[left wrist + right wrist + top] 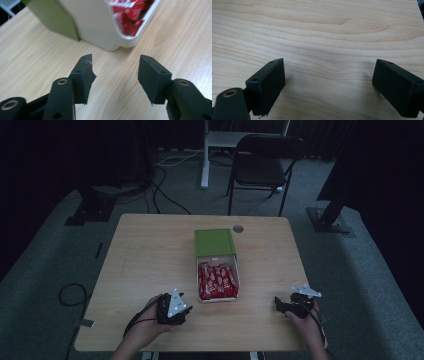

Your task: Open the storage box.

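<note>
Centrally one white drawer [218,298] of red packets [217,280], uncountable, left gripper [115,65] and right gripper [329,75] jaws parted, empty.

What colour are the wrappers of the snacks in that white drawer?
Red, with some white print. The wrappers show best in the high view.

In the left gripper view the white drawer [100,27] and its red wrappers [130,15] are blurred and cut by the top edge; the wrapper print is unreadable, and the green box [53,17] is cropped there too
</note>
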A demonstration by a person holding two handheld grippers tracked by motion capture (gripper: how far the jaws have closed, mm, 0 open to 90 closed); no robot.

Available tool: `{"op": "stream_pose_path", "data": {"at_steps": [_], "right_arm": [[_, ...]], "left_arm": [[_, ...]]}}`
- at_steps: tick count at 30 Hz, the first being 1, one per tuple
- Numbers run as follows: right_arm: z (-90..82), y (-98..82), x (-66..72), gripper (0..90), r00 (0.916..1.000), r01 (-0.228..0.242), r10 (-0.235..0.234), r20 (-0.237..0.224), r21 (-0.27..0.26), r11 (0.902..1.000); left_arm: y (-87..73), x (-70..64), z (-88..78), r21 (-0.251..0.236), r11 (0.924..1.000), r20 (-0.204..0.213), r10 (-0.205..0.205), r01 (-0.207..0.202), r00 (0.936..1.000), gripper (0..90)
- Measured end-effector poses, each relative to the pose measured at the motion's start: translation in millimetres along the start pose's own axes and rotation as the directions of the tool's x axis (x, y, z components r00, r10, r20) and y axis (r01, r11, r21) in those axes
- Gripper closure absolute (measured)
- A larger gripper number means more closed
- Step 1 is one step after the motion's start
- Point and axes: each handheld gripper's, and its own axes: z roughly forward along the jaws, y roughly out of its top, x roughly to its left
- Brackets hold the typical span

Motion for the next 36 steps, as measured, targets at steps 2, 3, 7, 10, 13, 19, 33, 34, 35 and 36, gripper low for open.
{"op": "stream_pose_path", "data": {"at_steps": [2,3,7,10,13,19,33,34,35,36], "right_arm": [[0.0,0.0,0.0,10.6,1.0000,0.000,0.000,0.000,0.000,1.0000],[0.0,0.0,0.0,10.6,1.0000,0.000,0.000,0.000,0.000,1.0000],[0.0,0.0,0.0,10.6,1.0000,0.000,0.000,0.000,0.000,1.0000],[0.0,0.0,0.0,10.6,1.0000,0.000,0.000,0.000,0.000,1.0000],[0.0,0.0,-0.1,10.6,1.0000,0.001,-0.001,0.000,0.000,1.0000],[0.0,0.0,-0.1,10.6,1.0000,0.002,-0.002,0.000,0.000,1.0000],[0.0,0.0,-0.1,10.6,1.0000,0.002,-0.002,0.000,0.000,1.0000],[0.0,0.0,-0.1,10.6,1.0000,0.002,-0.002,0.000,0.000,1.0000],[0.0,0.0,-0.1,10.6,1.0000,0.002,-0.002,0.000,0.000,1.0000],[0.0,0.0,-0.1,10.6,1.0000,0.002,-0.002,0.000,0.000,1.0000]], "left_arm": [[-5.3,5.0,-0.4,0.000,0.9998,0.000,-0.019,0.019,0.9998,43.3],[-7.7,7.5,-0.5,-0.001,0.9995,-0.005,-0.030,0.030,0.9995,42.8],[-16.8,17.7,-1.8,-0.014,0.9962,-0.011,-0.086,0.086,0.9962,40.3],[-24.3,26.7,-3.4,-0.022,0.9926,-0.027,-0.120,0.120,0.9923,39.3],[-31.3,35.1,-6.0,-0.039,0.9860,-0.031,-0.163,0.162,0.9861,38.6],[-42.8,45.4,-10.2,-0.050,0.9769,-0.044,-0.210,0.208,0.9767,34.5],[-59.3,64.3,-17.2,-0.076,0.9470,-0.074,-0.317,0.312,0.9454,17.0],[-60.3,65.8,-17.5,-0.078,0.9427,-0.077,-0.330,0.324,0.9407,14.8],[-61.3,67.4,-17.6,-0.080,0.9379,-0.078,-0.344,0.338,0.9359,13.0],[-62.6,69.0,-17.7,-0.084,0.9336,-0.080,-0.355,0.348,0.9316,8.8]]}}
